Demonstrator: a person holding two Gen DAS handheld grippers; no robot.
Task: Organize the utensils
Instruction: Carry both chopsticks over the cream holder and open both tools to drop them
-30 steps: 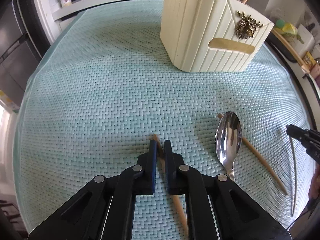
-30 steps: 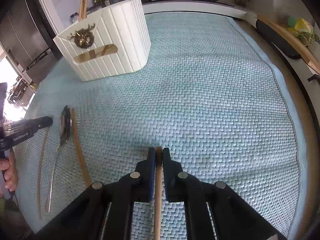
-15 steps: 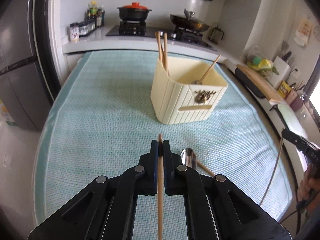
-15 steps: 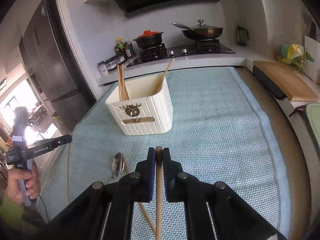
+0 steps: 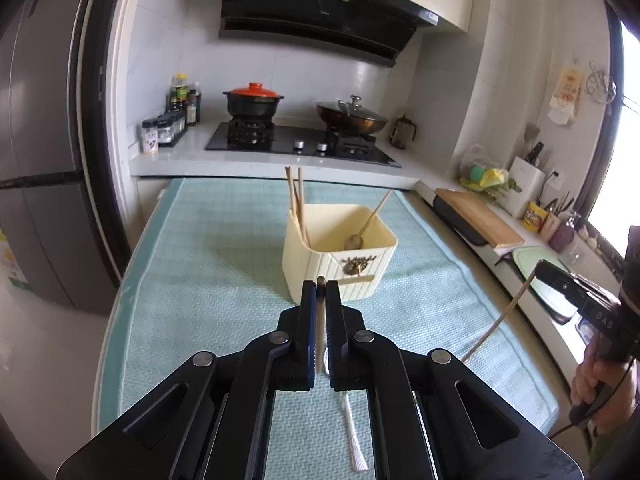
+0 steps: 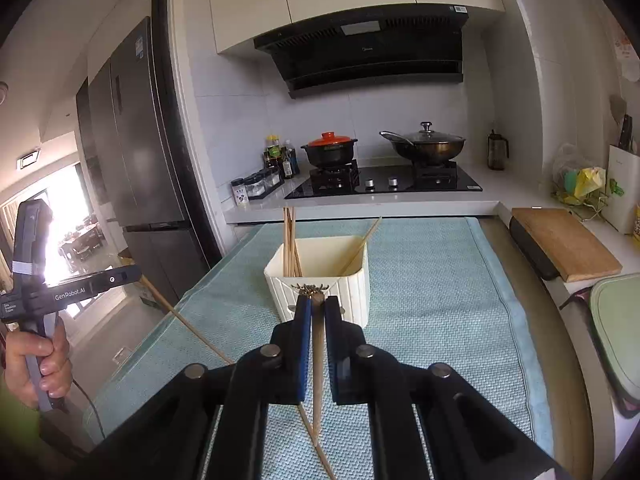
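On our left, well short of the cream holder (image 5: 340,256) that stands on the teal-matted bench (image 5: 208,264), the left gripper (image 5: 320,292) has its jaws clamped on one wooden chopstick (image 5: 320,328), which runs back between them with its blunt end poking just past their tips. Beneath it, nearer us than the holder, a metal spoon (image 5: 352,432) lies on the mat, only its handle showing. Inside the holder, chopsticks lean at its left corner and a long-handled wooden spoon at its right.

To the holder's right in that same view, the right gripper (image 6: 318,304) is likewise shut tight on a second chopstick (image 6: 318,360), carried clear of the mat; one more chopstick (image 6: 316,440) lies on the mat beneath it.

We judge the step in hand to be the carry: both sticks are off the mat and pointed toward the holder, neither yet over its rim. Next we need to bring each one above the holder's left corner, tip it upright, and let go only once its lower end is inside.

Readable writing: "GenRobot.AI" on the left gripper's body in the right wrist view, and "DAS" on the right gripper's body in the left wrist view. Jar labels by the stove are too small to read.
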